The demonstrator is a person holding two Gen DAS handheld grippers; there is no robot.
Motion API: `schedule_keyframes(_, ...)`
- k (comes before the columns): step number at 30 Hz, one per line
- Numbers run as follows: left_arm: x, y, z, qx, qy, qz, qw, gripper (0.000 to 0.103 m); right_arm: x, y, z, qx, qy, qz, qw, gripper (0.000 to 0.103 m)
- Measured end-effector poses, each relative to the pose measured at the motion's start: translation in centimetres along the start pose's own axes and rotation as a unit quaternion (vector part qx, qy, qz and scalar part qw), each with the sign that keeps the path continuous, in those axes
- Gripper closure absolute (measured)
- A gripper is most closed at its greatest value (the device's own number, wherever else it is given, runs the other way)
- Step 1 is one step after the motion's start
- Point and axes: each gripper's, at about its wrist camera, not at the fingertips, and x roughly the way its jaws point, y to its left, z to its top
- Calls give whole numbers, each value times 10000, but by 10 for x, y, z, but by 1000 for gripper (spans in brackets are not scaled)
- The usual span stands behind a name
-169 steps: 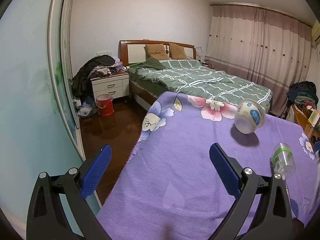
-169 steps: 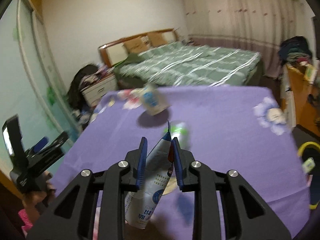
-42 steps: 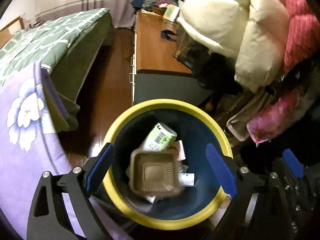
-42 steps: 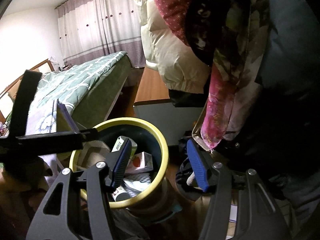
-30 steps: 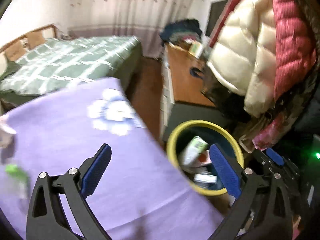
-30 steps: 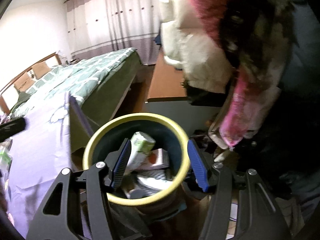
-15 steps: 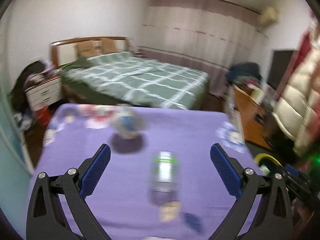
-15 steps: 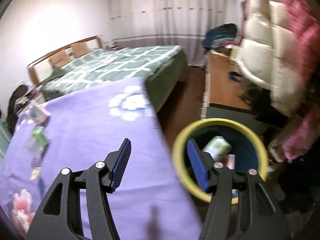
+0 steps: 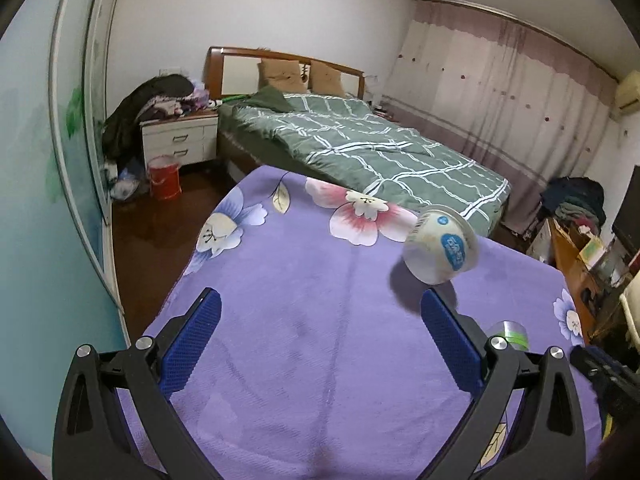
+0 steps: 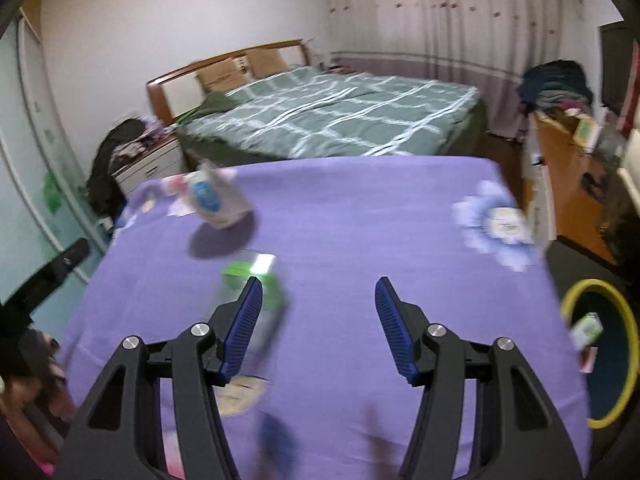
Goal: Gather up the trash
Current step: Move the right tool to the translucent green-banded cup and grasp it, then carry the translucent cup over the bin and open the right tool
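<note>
A white paper cup with a blue label [image 9: 442,249] lies tipped on the purple flowered cloth [image 9: 304,320], ahead and right of my left gripper [image 9: 320,340], which stands wide open and empty. A clear plastic cup with a green band [image 9: 510,333] lies behind its right finger. In the right wrist view the same paper cup [image 10: 216,200] is far left and the clear cup [image 10: 252,292] sits just beyond the left finger of my right gripper [image 10: 318,328], open and empty. The yellow-rimmed bin [image 10: 600,360] with trash inside stands at the lower right.
A green checked bed [image 9: 360,148] lies beyond the cloth. A white nightstand [image 9: 180,142] and red bucket [image 9: 164,176] stand at the far left by a sliding wardrobe door. A wooden desk [image 10: 568,184] with clutter is at the right. A hand [image 10: 36,380] shows lower left.
Both grippers have swung away from the bin and back over the purple cloth. The paper cup and clear cup have come into view ahead of them.
</note>
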Motion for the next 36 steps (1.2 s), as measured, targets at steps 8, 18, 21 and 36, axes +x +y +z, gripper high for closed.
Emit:
schedule_keyframes(8,4,-6,-7,-57,43,87,9999,5,45,48,-8,-159,224,-149,9995,35)
schedule_keyframes(18,3,-12,-10,-34,58,19,10000,5,68,43,-18,-133,405,-214,9989,54)
schedule_keyframes(21,1,-15,-11,19,51,-7,10000,5,59,43,-17,-172,217,-176,9995,54)
schedule_keyframes(36,-3,-31,-16,336,-16,-202,9992,5,-19,-52,-22,524,-260,-329,9977,54)
